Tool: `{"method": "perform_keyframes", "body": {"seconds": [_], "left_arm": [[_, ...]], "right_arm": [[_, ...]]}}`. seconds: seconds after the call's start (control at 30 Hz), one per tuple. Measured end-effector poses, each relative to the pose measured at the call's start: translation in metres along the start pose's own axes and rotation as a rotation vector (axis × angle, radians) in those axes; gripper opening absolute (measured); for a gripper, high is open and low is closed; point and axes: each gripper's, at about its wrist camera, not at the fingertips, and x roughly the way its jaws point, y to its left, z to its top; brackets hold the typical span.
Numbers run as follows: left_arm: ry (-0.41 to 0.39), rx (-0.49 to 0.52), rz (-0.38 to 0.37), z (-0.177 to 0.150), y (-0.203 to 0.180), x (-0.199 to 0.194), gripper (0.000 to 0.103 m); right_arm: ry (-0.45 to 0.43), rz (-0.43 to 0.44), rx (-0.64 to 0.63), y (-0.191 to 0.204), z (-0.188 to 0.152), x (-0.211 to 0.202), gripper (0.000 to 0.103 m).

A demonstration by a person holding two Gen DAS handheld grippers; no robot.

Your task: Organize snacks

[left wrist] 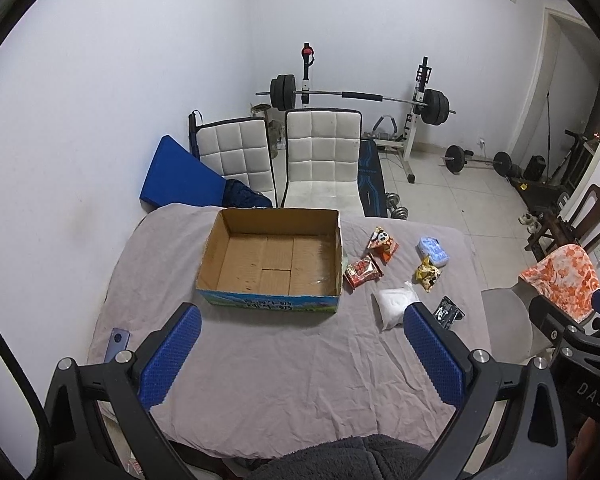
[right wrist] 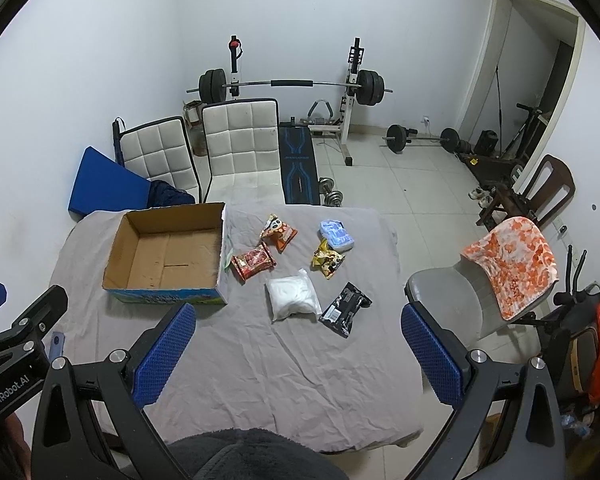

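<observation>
I haven't started packing: my left gripper (left wrist: 302, 354) and right gripper (right wrist: 298, 354) both hang spread and empty above the surface (right wrist: 284, 372). The cardboard box (right wrist: 168, 256) looks bare. Six snack packets lie right of it; the white packet (right wrist: 294, 300) seems nearest.

Home gym room, barbell rack (right wrist: 292, 88), padded chairs (right wrist: 240, 148), tiled floor (right wrist: 400, 184)

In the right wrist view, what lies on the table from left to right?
Cardboard box → red snack pack → white bag → black packet. The panda, yellow and blue packs overlap these in the order, so they are left out.
</observation>
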Motion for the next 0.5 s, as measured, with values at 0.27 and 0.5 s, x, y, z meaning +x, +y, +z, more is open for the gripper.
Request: {"method": "perform_keyframes", "body": {"seconds": [0.27,0.5], "left_arm": [[-0.009,-0.009,0.003,-0.0031,0.0056,0.0002,0.103],[-0.016,-0.012,0.002,-0.0059,0.0065,-0.0016,0.103]], "right_arm": [[-0.014,-0.001,-0.003,0.0025,-0.0015,-0.0026,0.103],[-0.021,-0.006,-0.002,0.0014,-0.0036,-0.0073,0.103]]}}
